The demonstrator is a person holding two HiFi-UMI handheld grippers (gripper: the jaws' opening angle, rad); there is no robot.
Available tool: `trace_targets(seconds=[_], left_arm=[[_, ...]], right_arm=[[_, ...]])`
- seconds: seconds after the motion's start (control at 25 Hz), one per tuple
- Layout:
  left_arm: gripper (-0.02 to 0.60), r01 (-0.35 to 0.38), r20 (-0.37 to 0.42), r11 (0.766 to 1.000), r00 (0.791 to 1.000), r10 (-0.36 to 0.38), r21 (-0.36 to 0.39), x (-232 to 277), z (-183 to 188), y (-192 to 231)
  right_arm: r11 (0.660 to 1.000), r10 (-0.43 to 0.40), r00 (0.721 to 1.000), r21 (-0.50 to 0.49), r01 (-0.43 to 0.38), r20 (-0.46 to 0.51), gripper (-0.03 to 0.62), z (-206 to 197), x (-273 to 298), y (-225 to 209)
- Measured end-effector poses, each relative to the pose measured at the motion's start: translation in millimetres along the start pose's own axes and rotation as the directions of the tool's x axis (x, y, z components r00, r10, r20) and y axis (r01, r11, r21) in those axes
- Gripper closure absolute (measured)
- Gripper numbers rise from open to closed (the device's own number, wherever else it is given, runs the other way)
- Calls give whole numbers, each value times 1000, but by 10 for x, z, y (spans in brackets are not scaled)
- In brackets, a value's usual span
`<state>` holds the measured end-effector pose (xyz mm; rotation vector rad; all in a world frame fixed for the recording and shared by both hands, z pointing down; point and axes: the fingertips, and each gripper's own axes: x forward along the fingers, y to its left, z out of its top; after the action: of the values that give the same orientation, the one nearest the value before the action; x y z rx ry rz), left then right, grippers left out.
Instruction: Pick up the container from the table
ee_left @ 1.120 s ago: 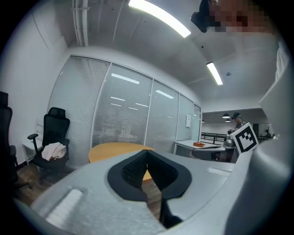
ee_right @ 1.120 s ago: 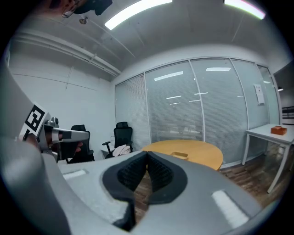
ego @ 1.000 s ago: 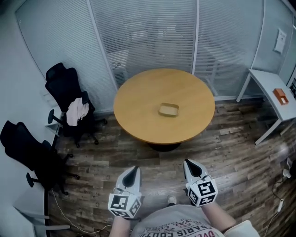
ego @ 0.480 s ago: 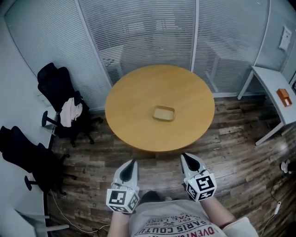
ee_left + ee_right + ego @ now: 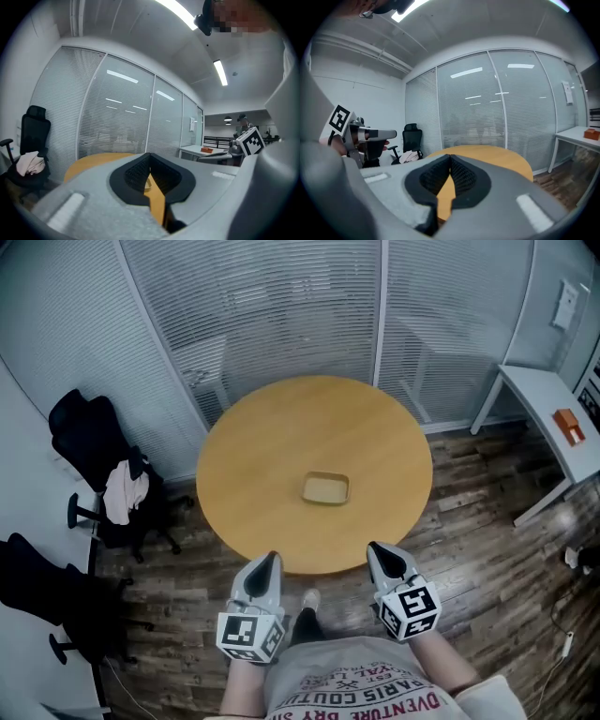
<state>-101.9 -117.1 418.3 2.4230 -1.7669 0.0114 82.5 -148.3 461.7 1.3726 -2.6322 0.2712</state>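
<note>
A shallow tan container (image 5: 325, 488) lies near the middle of the round wooden table (image 5: 244, 456). Both grippers are held low in front of the person, short of the table's near edge and well away from the container. My left gripper (image 5: 270, 560) points level at the table, its jaws touching at the tips with nothing between them; the left gripper view shows it (image 5: 150, 155) the same way. My right gripper (image 5: 378, 550) is shut and empty, tilted slightly down, and in the right gripper view it (image 5: 450, 157) has the tabletop (image 5: 497, 157) beyond it.
Two black office chairs (image 5: 89, 442) (image 5: 37, 582) stand left of the table, one draped with a pale cloth (image 5: 122, 491). A white desk (image 5: 539, 404) with an orange object (image 5: 568, 425) is at the right. Glass walls with blinds (image 5: 281, 324) close the back.
Both grippers have moved forward to the table's near edge. The table and container now sit closer and lower in the head view. The jaws have stayed as they were.
</note>
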Motion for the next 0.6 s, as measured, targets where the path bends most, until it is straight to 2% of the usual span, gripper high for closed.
trace_targets(seconds=[0.36,0.6], left_arm=[[575,148,-2,989,989,-148,1,1273,255,806],[575,203,-11,979,979,-203,-11,1832,256,1158]], right_arm=[[988,-149,989,45,150,-26,591,258,1208,-447],[968,-239,969,61,243,-64,591,264,1706,-722]])
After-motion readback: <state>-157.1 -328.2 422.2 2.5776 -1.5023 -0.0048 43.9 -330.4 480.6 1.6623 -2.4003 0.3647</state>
